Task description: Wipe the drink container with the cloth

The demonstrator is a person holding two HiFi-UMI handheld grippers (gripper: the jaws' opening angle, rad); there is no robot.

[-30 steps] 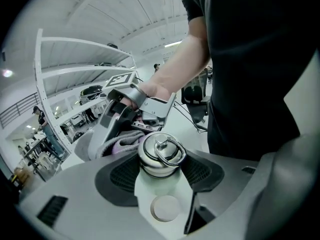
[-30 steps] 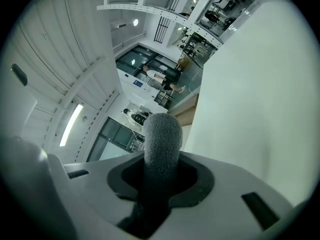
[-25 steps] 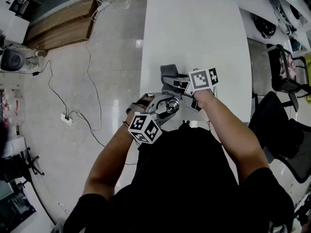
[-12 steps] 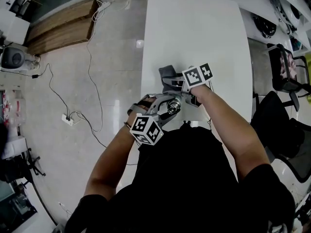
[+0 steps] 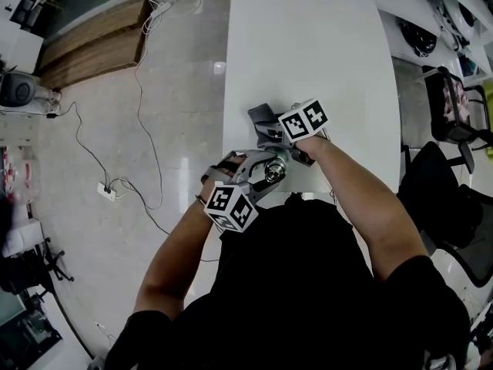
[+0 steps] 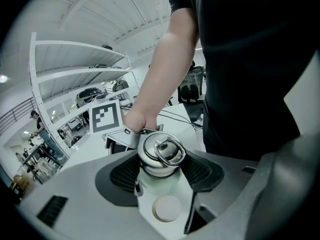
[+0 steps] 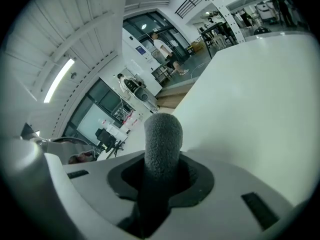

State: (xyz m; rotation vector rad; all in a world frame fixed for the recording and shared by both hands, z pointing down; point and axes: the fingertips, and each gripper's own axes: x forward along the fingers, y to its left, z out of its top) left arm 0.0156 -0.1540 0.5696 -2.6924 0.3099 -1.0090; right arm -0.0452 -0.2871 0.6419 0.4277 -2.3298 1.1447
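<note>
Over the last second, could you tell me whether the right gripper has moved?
Yes. In the head view the right gripper, shut on the grey cloth, has shifted left across the white table, closer to the drink container.

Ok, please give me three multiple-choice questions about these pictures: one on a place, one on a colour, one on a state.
1. Where is the grey cloth?
A) in the right hand-held gripper
B) on the floor
C) over a chair

2. What colour is the table?
A) white
B) black
C) brown

3. What is the state of the left hand-held gripper?
A) open and empty
B) shut on the drink container
C) shut on the cloth

Answers:
1 A, the right gripper view shows the cloth pinched between its jaws.
2 A, the head view shows a white top.
3 B, the left gripper view shows its jaws gripping the container.
</note>
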